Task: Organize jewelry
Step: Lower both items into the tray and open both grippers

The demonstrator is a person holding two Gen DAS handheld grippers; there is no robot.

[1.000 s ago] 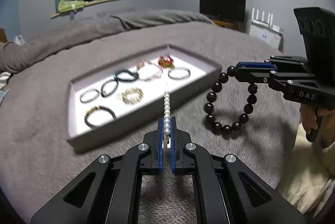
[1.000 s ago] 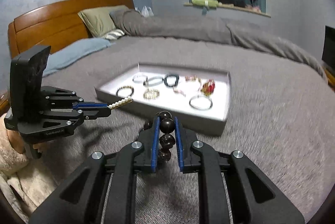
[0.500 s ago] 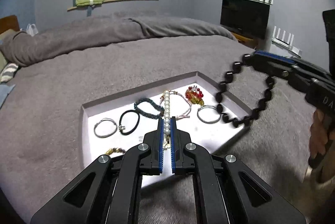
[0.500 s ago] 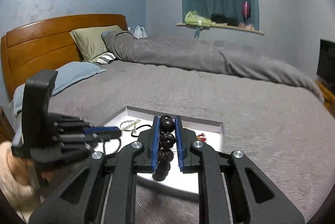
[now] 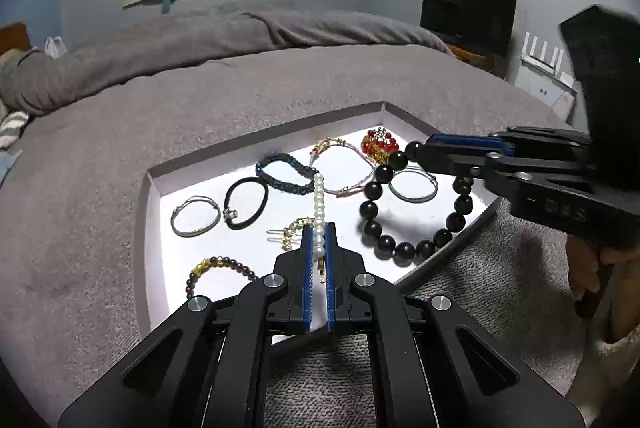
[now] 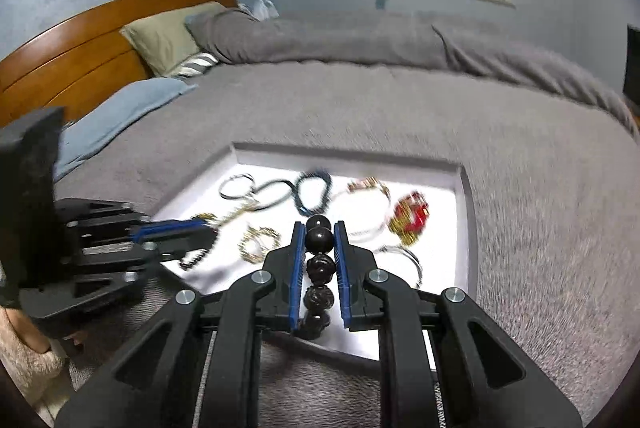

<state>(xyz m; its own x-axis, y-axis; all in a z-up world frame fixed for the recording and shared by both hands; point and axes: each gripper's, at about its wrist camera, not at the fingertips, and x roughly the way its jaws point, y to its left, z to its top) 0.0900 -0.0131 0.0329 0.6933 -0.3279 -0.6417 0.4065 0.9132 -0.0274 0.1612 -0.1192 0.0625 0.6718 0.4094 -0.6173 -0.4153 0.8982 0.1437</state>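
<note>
Risk: the bead bracelet hangs loose from the right claw above the tray; a release too near the rim could drop it onto the bed. The pearl clip, if released here, may land on the gold piece. Both claws are closed, the left claw on the clip, and point level over the tray's near edge.

Glossy dark bead bracelet, pearly strand, fuzzy grey blanket.
</note>
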